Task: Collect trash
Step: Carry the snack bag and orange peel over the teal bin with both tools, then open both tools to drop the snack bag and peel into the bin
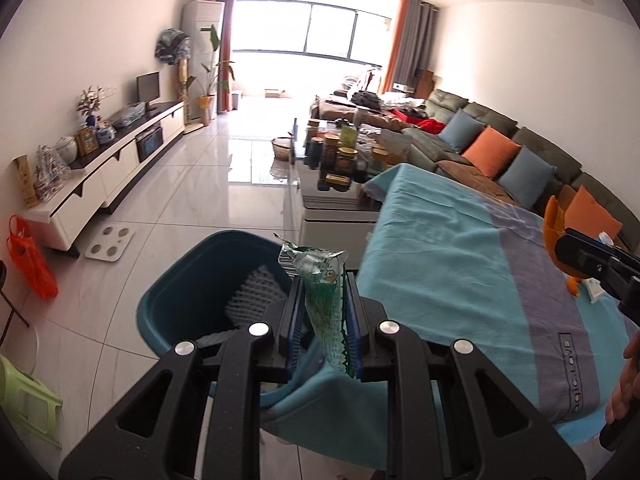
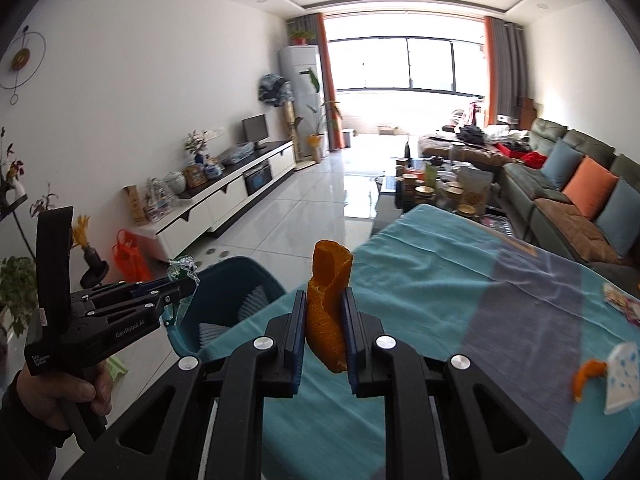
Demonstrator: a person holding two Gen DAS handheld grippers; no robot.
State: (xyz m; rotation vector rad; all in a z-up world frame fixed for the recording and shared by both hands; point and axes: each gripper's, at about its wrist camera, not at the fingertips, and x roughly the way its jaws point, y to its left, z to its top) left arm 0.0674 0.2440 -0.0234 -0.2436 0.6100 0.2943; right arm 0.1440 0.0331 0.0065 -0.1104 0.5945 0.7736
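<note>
My left gripper [image 1: 322, 300] is shut on a crumpled green and silver wrapper [image 1: 320, 288], which sticks up between the pads just above the rim of a dark teal bin [image 1: 168, 300]. White foam netting [image 1: 256, 292] lies inside the bin. My right gripper [image 2: 325, 312] is shut on a curled piece of orange peel [image 2: 329, 300], held over the teal tablecloth [image 2: 420, 300] near its left edge. The bin [image 2: 236, 276] shows beyond that edge, with the left gripper [image 2: 176, 292] hovering beside it. More orange peel [image 2: 588, 378] and a white wrapper [image 2: 622, 376] lie on the cloth at right.
A coffee table [image 1: 340, 200] crowded with jars stands beyond the cloth-covered table. A sofa [image 1: 520, 148] with cushions runs along the right. A white TV cabinet [image 1: 104, 184], an orange bag [image 1: 28, 256], a floor scale [image 1: 110, 242] and a green stool [image 1: 24, 400] are at left.
</note>
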